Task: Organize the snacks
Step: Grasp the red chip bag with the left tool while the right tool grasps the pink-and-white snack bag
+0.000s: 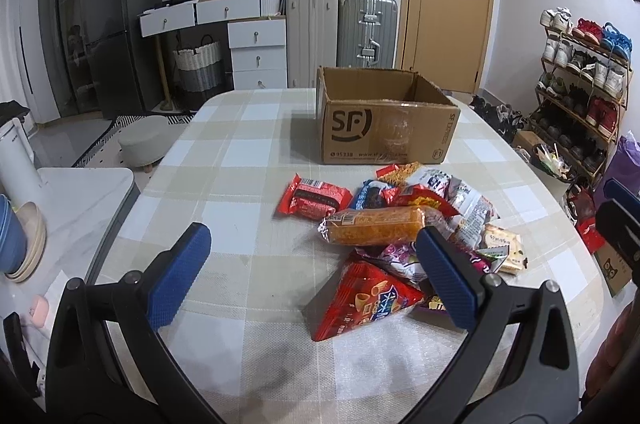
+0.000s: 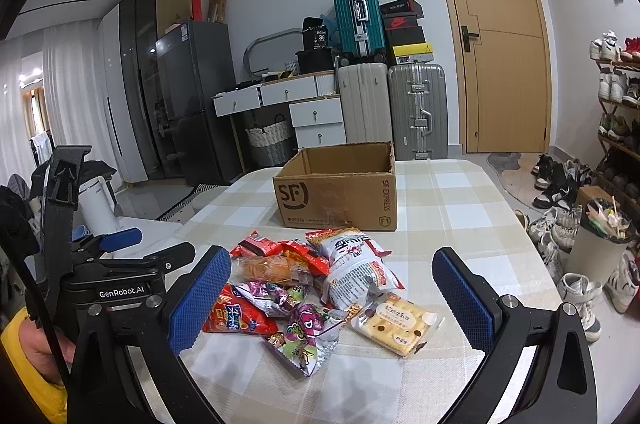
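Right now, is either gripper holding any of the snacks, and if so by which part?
Nothing is held. The left gripper and right gripper are both open above the snack pile, touching no packet.

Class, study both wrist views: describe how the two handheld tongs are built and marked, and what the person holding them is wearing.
Each of the tongs has curved black arms ending in two flat blue pads with a fine grid texture, fixed with silver round bolts: left tongs, right tongs. In the right view the left unit's black body reads "GenRobot.AI" in white. A yellow sleeve shows at its handle.
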{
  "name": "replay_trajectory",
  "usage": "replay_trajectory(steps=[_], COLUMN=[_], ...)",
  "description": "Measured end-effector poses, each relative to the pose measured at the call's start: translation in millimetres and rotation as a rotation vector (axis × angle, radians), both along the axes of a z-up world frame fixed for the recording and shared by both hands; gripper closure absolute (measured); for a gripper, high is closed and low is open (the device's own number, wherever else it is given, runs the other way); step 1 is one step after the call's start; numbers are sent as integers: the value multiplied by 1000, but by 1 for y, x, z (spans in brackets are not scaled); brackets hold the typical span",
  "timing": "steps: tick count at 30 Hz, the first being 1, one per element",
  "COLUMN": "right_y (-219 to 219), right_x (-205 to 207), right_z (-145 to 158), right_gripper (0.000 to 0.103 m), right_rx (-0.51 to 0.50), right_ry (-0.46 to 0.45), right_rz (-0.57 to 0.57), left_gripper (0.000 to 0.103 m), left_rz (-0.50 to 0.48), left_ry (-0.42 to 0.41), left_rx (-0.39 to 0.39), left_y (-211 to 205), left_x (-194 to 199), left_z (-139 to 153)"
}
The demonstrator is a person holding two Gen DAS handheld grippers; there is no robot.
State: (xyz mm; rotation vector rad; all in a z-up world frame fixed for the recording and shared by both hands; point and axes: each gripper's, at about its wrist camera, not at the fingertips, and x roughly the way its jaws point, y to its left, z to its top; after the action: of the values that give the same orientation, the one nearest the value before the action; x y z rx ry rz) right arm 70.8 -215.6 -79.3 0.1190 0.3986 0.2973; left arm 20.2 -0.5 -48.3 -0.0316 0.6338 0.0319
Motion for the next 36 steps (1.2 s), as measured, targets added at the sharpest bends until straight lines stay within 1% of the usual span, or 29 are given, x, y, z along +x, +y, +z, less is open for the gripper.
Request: replay_trajectory(steps=[5,8,11,13,14,15,16,18,19,21,23,25,26,30,36], right_y=[-1,-1,0,2,2,2,2,2,2,0,-1,1,2,13,25], right_x=[8,15,22,30,33,36,39,44,47,52,56,59,62,67,76], right_z=[-10,-19,-28,-36,-40,-44,-47,-53,-56,-62,-67,-73,-76,-83,-92], right_gripper=[0,0,0,0,0,0,0,0,0,0,0,0,0,0,0], right_rx=[9,10,18,18,17,18,19,22,26,42,59,75,82,74,71], right_ry=[22,41,61,83,96,105,114,133,145,168,196,228,247,276,346], right_rz=[8,16,29,37,38,41,44,49,53,65,80,105,121,150,178], left_gripper=[1,1,2,12,23,32,36,54,60,67,69,69,70,70,70], left_rz=[-12,-46,-104,-138,-155,-180,-200,-229,-249,-271,-288,-297,-295,-293,-276], left_ry=[58,100,144,180,198,217,230,238,234,225,225,239,241,236,183], left_rx=[-23,-47,-64,-61,-70,-97,-127,-179,-187,-171,-173,-223,-238,-258,-285], left_y=[6,7,1,-5,-7,-7,-8,-8,-9,-16,-17,-10,-7,2,24], left_x=[12,21,32,42,47,52,55,60,61,61,62,64,62,46,19], left_z=[-22,-40,-59,-74,-80,-87,-92,-98,-99,-99,-99,-98,-96,-90,-69])
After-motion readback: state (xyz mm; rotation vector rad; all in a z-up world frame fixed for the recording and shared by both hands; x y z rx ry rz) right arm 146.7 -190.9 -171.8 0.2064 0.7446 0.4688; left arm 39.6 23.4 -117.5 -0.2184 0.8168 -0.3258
